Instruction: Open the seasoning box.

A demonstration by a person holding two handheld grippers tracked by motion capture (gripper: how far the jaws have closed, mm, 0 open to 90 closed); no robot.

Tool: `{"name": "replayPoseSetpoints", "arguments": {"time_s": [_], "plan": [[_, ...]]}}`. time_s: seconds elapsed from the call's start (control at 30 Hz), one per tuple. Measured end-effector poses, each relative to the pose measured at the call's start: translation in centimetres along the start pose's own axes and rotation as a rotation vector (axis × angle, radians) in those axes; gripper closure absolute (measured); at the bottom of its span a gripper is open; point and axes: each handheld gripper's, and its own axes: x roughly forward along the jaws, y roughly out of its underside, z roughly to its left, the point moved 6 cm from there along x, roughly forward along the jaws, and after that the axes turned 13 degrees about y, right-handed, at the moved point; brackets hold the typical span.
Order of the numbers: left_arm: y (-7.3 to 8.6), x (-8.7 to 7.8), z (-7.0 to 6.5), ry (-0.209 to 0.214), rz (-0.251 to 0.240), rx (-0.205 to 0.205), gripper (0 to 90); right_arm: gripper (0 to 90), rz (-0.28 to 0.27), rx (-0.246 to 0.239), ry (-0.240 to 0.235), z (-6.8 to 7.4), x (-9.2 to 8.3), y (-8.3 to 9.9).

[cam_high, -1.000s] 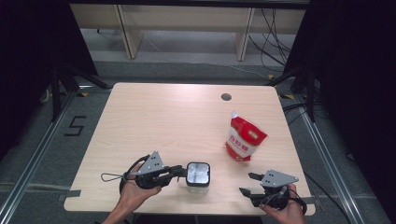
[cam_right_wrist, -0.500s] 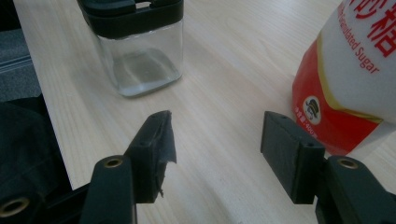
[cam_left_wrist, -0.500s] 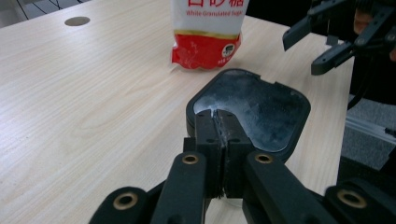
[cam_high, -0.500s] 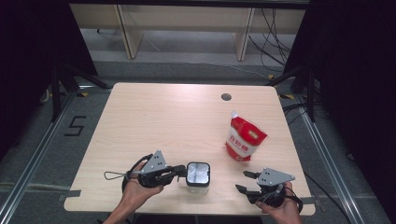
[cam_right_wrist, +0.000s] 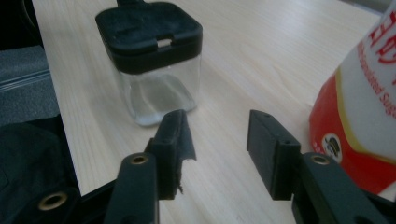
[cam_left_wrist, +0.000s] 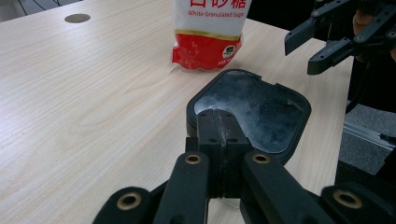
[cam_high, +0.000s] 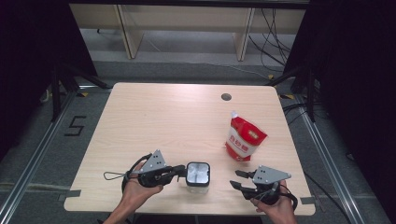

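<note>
- Glass jar [cam_high: 198, 175] with a black lid stands near the table's front edge, between the two hands.
- Left gripper [cam_high: 179, 171] has its jaws pressed together at the jar's left side; from above the tips meet the lid's edge.
- Left gripper view looks along those closed jaws onto the lid [cam_left_wrist: 252, 112], whose panel seems to stand raised, pale and frosted on the inside; the tips sit right at its near rim, though I cannot tell whether anything is pinched between them.
- Right gripper view gives the jar [cam_right_wrist: 154, 70] from the side instead: clear square walls, a black square lid with a small slot, a dark jaw tip behind it.
- Right gripper [cam_high: 239, 179] is held apart from the jar on its right, jaws half apart with bare table between them; they have just been closing.
- White granulated sugar pouch [cam_high: 244, 138], red and white, stands behind the right gripper; the left gripper view makes its print readable [cam_left_wrist: 208, 32].
- Wooden table [cam_high: 177, 116] has a round cable hole [cam_high: 226, 97] near its far edge.
</note>
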Motion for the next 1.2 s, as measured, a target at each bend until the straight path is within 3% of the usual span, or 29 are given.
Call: {"name": "replayPoseSetpoints", "arguments": {"time_s": [0.03,0.07,0.13,0.33,0.47,0.7,0.73,0.87,1.07,1.17,1.2], "plan": [[0.0,0.0,0.0,0.005,-0.003,0.005,89.2,60.0,-0.008,0.002,0.002,0.1,0.0,-0.2],[0.0,0.1,0.0,0.006,-0.027,-0.021,89.1,62.3,-0.019,0.002,-0.003,0.3,0.1,-0.6],[0.0,0.2,-0.1,0.004,-0.034,-0.029,89.1,63.5,-0.025,-0.002,-0.007,0.3,0.2,-0.7],[0.1,0.0,0.1,0.007,-0.035,-0.022,89.2,69.1,-0.03,-0.031,-0.037,1.2,1.0,-1.4],[0.2,0.1,0.0,0.008,-0.047,-0.041,89.2,75.6,-0.051,-0.044,-0.06,1.9,1.4,-1.9],[0.2,0.0,0.2,0.019,-0.051,-0.027,89.2,83.4,-0.041,-0.079,-0.092,2.7,1.9,-2.1],[0.3,0.0,0.2,0.022,-0.063,-0.043,89.2,85.2,-0.044,-0.075,-0.109,3.0,2.1,-2.3],[0.3,0.0,0.1,0.013,-0.062,-0.051,89.2,86.5,-0.04,-0.093,-0.116,3.3,2.4,-2.4],[0.3,0.0,0.3,0.029,-0.068,-0.031,89.2,87.7,-0.023,-0.118,-0.14,4.0,3.1,-2.8],[0.3,-0.1,0.3,0.019,-0.06,-0.03,89.1,87.7,-0.02,-0.107,-0.131,4.1,3.2,-2.9],[0.3,-0.1,0.2,0.015,-0.06,-0.038,89.1,88.0,-0.015,-0.127,-0.138,4.0,3.2,-3.0]]}}
